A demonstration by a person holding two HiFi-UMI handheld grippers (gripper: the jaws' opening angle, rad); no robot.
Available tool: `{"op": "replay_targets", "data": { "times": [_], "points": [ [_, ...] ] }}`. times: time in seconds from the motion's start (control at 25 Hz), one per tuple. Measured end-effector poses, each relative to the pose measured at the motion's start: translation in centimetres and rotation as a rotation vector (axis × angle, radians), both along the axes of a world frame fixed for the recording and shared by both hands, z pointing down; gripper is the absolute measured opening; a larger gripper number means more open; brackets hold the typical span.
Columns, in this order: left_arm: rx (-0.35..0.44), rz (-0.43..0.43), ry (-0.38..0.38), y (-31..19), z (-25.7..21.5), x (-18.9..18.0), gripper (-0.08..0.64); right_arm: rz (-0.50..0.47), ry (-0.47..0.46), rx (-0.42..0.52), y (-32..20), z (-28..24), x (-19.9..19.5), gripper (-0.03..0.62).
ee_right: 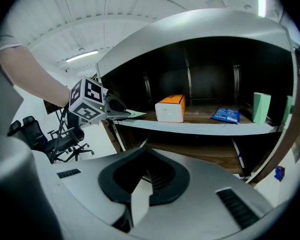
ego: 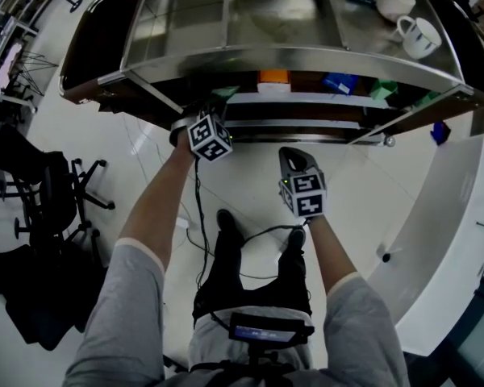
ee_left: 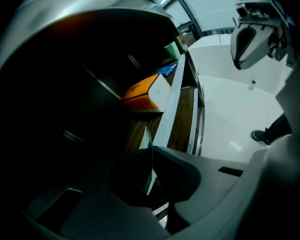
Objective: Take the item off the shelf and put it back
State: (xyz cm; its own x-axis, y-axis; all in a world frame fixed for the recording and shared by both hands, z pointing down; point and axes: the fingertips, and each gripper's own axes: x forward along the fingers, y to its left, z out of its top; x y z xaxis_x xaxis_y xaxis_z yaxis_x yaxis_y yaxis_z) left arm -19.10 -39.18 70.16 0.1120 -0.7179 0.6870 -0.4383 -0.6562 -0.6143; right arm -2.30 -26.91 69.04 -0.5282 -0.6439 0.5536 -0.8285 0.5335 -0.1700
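Peeking from left jaws: green packet (ee_left: 146, 136)

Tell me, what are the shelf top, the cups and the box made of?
Shelf top: looks like bare metal, probably steel; it is grey and mirrors the light.
Cups: white and glossy, likely ceramic, though plastic is possible.
Box: seems cardboard; matt white and orange faces with sharp folded edges.
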Motion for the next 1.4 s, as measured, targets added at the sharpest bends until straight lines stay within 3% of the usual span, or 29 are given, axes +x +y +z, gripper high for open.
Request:
{"op": "replay_targets", "data": {
  "times": [0.16, 0.6, 0.88, 1.08, 1.4],
  "points": [
    [0.019, -0.050, 0.094, 1.8, -3.7, 0.4, 0.008, -0.009, 0.019, 0.015, 0.8, -2.4, 0.7, 0.009],
    [0.051, -0.316, 0.506, 10.6, -12.9, 0.8, 0.008, -0.055, 0.011, 0.075, 3.9, -10.3, 2.4, 0.009],
    [0.085, -0.418, 0.720, 16.1, -17.9, 0.5, 0.008, -0.081, 0.001, 0.114, 6.5, -13.9, 3.7, 0.009],
    [0.092, -0.464, 0.813, 19.5, -19.2, 0.4, 0.008, -0.051, 0.008, 0.144, 7.8, -15.9, 4.6, 0.009],
    [0.109, -0.529, 0.877, 22.7, -20.2, -1.1, 0.008, -0.015, -0.029, 0.154, 8.9, -17.4, 6.6, 0.009]
  ]
}}
